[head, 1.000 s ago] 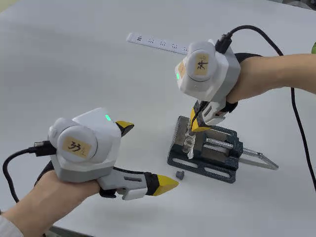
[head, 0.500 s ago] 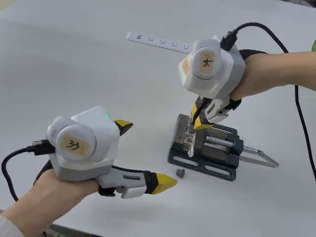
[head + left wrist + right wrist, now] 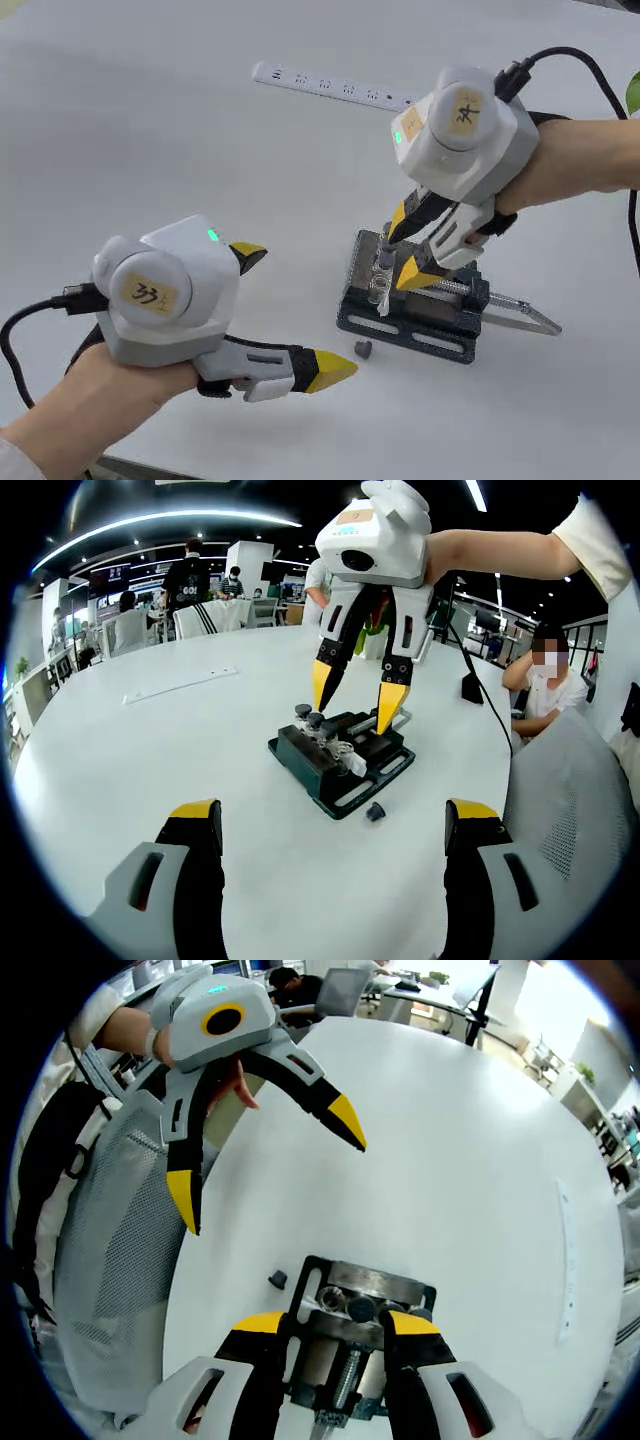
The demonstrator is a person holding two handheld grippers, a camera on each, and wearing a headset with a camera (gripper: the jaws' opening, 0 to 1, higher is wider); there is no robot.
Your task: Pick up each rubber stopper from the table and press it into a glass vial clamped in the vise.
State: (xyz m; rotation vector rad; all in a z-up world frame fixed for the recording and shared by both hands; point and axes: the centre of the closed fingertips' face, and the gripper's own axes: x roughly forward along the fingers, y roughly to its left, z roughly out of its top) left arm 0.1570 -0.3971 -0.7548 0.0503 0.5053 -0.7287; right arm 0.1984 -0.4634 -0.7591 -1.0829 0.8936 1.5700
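- While it lies loose on the round white table (image 3: 150, 120), the small dark grey rubber stopper (image 3: 363, 349) sits just in front of the black metal vise (image 3: 410, 312), and neither gripper touches it.
- On the left gripper (image 3: 290, 312), the yellow-tipped fingers (image 3: 330, 371) are spread wide and hold nothing. The loose stopper lies near the lower fingertip, just beyond it towards the vise.
- Seen from the left gripper view, that stopper (image 3: 375, 812) lies on the table ahead of the fingers, nearer the right-hand one, with the vise (image 3: 340, 760) behind it.
- A clear glass vial (image 3: 380, 287) stands upright, clamped in the vise, with a second dark stopper (image 3: 384, 257) seated in its mouth.
- Above the vise, the right gripper (image 3: 403, 250) points down with its fingers parted and empty. The capped vial stands just beside the upper fingertip.
- In the right gripper view, the vial's dark top (image 3: 360, 1308) shows between that gripper's own fingertips, and the loose stopper (image 3: 278, 1279) is off to the left of the vise.
- A white power strip (image 3: 330, 88) lies on the far side of the table, well apart.
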